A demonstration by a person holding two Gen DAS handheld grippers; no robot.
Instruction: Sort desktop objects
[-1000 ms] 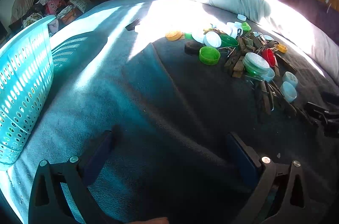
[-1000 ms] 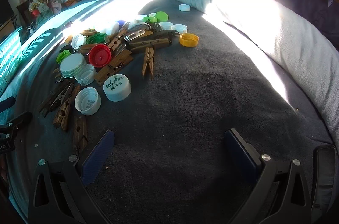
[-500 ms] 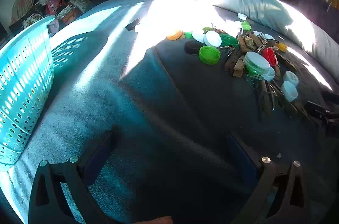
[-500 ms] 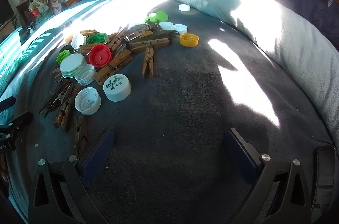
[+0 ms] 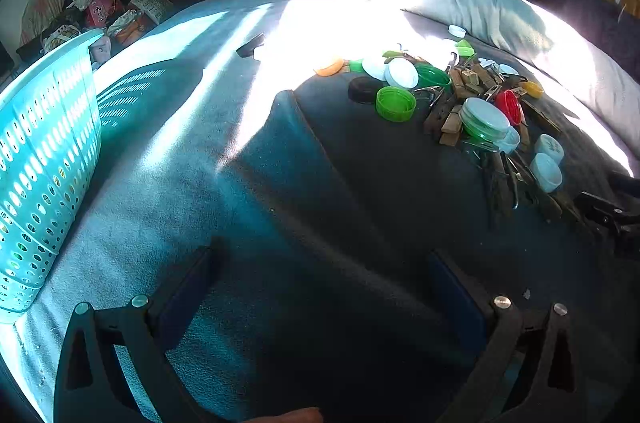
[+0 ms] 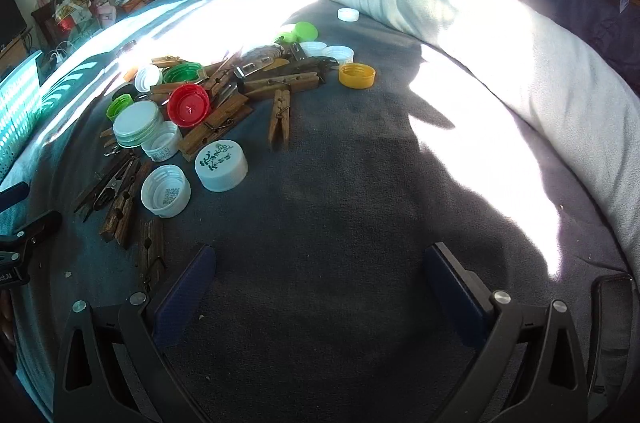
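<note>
A heap of bottle caps and wooden clothespins lies on a dark grey blanket. In the right wrist view it is at the left: a red cap (image 6: 188, 104), a yellow cap (image 6: 357, 75), a white printed cap (image 6: 221, 165), clothespins (image 6: 280, 117). In the left wrist view it is at the right, with a green cap (image 5: 395, 103) nearest. My left gripper (image 5: 320, 287) is open and empty, well short of the heap. My right gripper (image 6: 320, 279) is open and empty, right of the heap.
A turquoise perforated basket (image 5: 36, 159) stands at the left edge of the left wrist view. A pale rolled duvet (image 6: 500, 35) borders the blanket at the right. Clutter and furniture fill the room behind. Strong sunlight falls across the bed.
Both grippers have hardly moved. The patch of sunlight on the blanket has shifted and grown in the right wrist view.
</note>
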